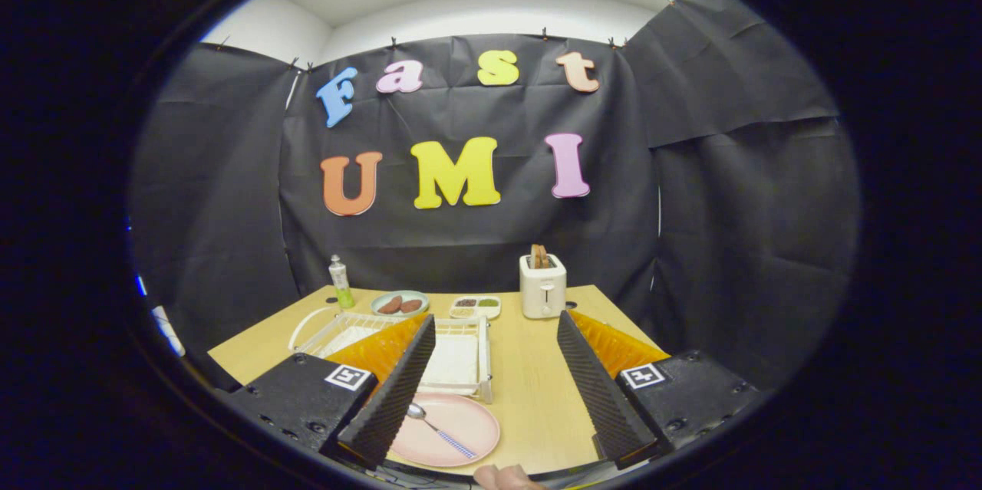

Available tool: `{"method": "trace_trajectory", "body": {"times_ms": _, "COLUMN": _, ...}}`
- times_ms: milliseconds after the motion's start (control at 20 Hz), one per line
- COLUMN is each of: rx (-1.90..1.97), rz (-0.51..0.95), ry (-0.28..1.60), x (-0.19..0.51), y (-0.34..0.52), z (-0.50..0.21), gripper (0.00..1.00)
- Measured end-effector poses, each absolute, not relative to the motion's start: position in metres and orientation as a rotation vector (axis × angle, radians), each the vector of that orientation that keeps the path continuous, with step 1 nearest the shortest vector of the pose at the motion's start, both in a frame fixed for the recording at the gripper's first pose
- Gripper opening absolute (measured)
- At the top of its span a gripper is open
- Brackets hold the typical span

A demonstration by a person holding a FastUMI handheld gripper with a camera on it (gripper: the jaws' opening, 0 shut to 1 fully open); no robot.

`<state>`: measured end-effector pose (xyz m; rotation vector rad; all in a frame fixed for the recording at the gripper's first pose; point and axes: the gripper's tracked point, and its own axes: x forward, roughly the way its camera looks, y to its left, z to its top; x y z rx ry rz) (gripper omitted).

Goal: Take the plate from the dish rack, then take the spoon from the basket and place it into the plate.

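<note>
Gripper view: light wooden desk (537, 383) has bare stretch between fingers, running back to white toaster (543, 287) near far edge. Hand-held gripper (495, 390) fingers spread wide, holding nothing. Round pink plate (453, 429) lies flat on desk beside left finger, close to near edge. Metal spoon with blue-patterned handle (439, 429) rests on plate. White wire dish rack (445, 352) just behind plate.

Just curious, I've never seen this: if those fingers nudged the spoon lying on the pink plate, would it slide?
Probably. The spoon looks stiff and light, lying loose on the smooth pink plate, so it likely skids. The gripper stands open.
</note>
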<state>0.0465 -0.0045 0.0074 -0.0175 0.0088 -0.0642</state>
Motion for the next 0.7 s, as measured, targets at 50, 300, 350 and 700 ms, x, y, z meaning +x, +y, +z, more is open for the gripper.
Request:
{"method": "trace_trajectory", "body": {"times_ms": 50, "rx": -0.018, "rz": -0.063, "ry": -0.003, "x": 0.039, "y": -0.004, "z": 0.012, "gripper": 1.0}}
{"method": "trace_trajectory", "body": {"times_ms": 300, "rx": -0.046, "rz": -0.066, "ry": -0.043, "x": 0.014, "y": -0.017, "z": 0.031, "gripper": 1.0}}
{"method": "trace_trajectory", "body": {"times_ms": 350, "rx": -0.05, "rz": -0.064, "ry": -0.042, "x": 0.01, "y": -0.018, "z": 0.031, "gripper": 1.0}}
{"method": "trace_trajectory", "body": {"times_ms": 700, "rx": -0.042, "rz": -0.096, "ry": -0.051, "x": 0.0, "y": -0.032, "z": 0.03, "gripper": 1.0}}
